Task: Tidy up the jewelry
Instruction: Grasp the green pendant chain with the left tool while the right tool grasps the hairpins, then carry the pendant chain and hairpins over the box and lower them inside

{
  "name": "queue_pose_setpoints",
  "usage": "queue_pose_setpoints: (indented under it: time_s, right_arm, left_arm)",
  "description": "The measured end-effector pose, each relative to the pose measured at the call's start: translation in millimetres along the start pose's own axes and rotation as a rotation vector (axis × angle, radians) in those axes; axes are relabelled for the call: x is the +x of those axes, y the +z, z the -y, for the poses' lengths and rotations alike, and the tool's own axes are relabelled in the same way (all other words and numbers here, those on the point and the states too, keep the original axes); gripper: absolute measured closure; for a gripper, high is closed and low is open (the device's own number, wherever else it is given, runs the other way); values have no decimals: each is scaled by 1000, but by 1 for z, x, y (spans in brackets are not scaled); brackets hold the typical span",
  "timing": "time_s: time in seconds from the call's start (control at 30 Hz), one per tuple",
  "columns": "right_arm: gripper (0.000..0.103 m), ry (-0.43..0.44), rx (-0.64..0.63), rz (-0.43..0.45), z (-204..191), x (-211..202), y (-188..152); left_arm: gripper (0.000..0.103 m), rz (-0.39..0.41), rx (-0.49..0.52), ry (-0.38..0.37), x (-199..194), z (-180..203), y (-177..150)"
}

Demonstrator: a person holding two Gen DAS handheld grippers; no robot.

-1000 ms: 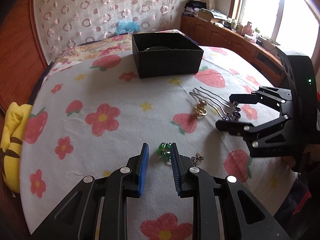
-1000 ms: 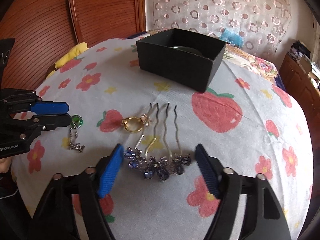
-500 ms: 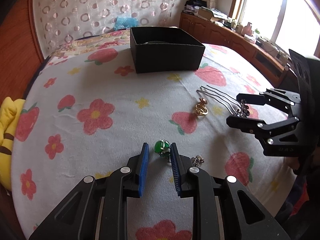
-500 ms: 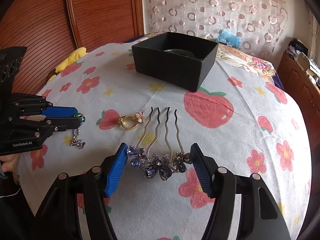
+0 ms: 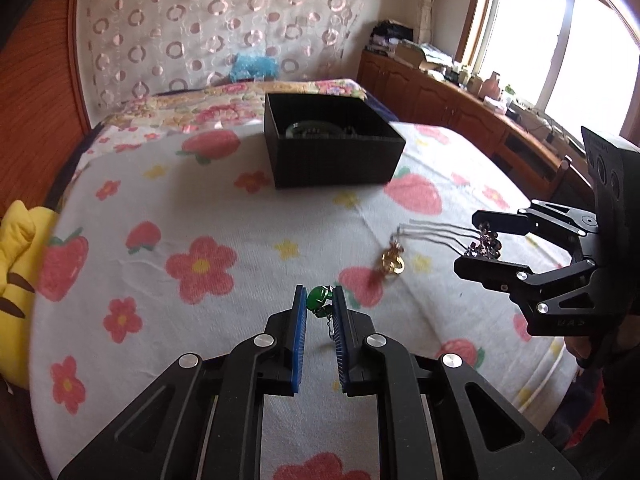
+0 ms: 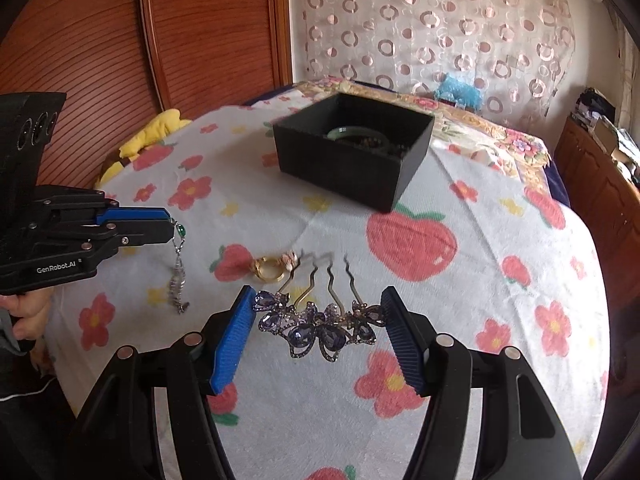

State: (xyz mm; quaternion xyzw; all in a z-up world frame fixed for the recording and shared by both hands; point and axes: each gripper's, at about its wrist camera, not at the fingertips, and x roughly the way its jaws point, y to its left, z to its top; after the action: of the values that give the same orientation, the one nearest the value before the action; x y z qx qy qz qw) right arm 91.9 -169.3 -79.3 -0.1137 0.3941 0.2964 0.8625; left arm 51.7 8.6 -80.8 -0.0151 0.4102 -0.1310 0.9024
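Observation:
My left gripper (image 5: 319, 300) (image 6: 170, 226) is closing on a green bead pendant (image 5: 316, 298) (image 6: 182, 232); the bead sits pinched between the blue pads and its silver chain dangles down to the cloth. My right gripper (image 6: 318, 294) (image 5: 468, 240) stands wide, its pads against both ends of a purple jewelled hair comb (image 6: 316, 328) (image 5: 486, 242), prongs pointing away. A gold ring (image 6: 269, 270) (image 5: 392, 264) lies on the flowered cloth just beyond the prongs. The black box (image 5: 336, 164) (image 6: 340, 168) stands farther back with a green bangle (image 6: 352, 132) inside.
A yellow plush (image 5: 20, 248) (image 6: 160, 128) lies at the bed's left edge by the wooden panel (image 6: 160, 40). Wooden cabinets (image 5: 460, 104) with clutter run along the right under the window. A person's hand (image 6: 28, 316) holds the left gripper.
The left jaws have closed in on the green bead and the pendant now hangs from them. The right gripper has risen slightly with the comb between its pads.

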Motion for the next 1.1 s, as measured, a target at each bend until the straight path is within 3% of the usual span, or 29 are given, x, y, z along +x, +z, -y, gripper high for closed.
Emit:
queue_pose_setpoints:
  time_s: [1.1]
  right_arm:
    - [36, -16, -38, 145, 15, -35, 63]
  left_arm:
    - [91, 144, 26, 22, -25, 6, 58]
